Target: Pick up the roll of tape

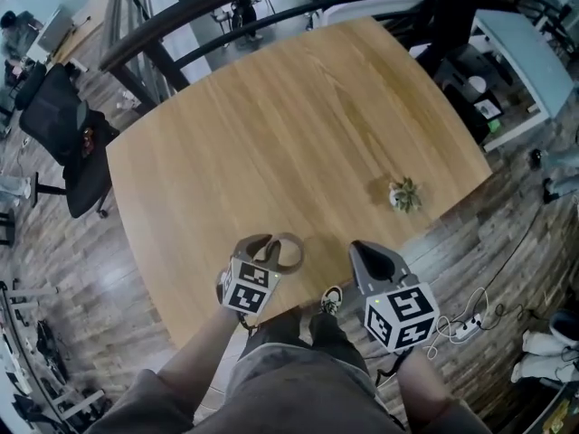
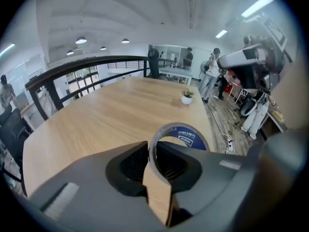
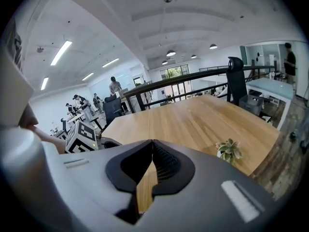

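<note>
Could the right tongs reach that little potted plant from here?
Probably yes: only bare table lies between the right tongs and the potted plant, though the shut jaws would need opening first.

There is one roll of tape (image 2: 187,136), one little plant (image 1: 404,194), one wooden surface (image 1: 271,125) and one black chair (image 1: 63,120). There are two grippers: one left hand-held gripper (image 2: 153,152) and one right hand-held gripper (image 3: 150,146).

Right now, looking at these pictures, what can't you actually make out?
- Roll of tape: in the left gripper view its lower half sits behind the left tool gripping it, and the blue label's print is too small to read.
- Potted plant: in the head view, too small to tell its kind.
- Table: in the head view its near corner is hidden by the left tool and the person's legs.
</note>
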Demonstrator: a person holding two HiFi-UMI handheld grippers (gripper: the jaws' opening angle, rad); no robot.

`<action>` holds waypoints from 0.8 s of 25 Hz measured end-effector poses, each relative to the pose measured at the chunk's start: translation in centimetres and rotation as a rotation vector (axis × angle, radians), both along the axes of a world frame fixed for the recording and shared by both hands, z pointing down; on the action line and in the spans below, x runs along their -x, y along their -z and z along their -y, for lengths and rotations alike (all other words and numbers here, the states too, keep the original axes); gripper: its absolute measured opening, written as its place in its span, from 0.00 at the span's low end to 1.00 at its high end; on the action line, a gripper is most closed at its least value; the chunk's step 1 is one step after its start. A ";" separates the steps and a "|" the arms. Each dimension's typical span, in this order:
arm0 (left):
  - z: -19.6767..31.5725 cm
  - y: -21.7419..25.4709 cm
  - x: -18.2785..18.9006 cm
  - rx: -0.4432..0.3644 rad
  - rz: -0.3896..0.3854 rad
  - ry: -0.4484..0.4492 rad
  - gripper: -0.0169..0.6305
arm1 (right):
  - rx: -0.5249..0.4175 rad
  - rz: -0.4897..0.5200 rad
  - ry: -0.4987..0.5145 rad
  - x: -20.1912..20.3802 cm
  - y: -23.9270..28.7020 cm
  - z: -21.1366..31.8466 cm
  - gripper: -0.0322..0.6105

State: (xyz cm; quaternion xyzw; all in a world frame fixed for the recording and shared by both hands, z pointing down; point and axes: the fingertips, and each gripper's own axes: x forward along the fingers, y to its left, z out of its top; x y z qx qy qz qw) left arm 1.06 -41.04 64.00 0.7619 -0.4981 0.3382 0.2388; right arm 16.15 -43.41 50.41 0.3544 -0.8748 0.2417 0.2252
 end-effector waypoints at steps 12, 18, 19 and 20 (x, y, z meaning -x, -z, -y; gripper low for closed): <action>5.2 17.2 -7.3 -0.377 -0.095 -0.183 0.11 | -0.252 0.034 -0.229 -7.7 11.5 0.7 0.07; 5.8 26.1 -9.9 -0.558 -0.157 -0.221 0.11 | -0.391 0.072 -0.303 -10.6 17.6 -0.7 0.07; 5.7 27.4 -10.2 -0.584 -0.167 -0.226 0.11 | -0.409 0.081 -0.315 -11.0 18.5 -1.1 0.07; 5.6 28.6 -10.5 -0.608 -0.178 -0.230 0.11 | -0.428 0.091 -0.326 -11.5 19.5 -1.4 0.07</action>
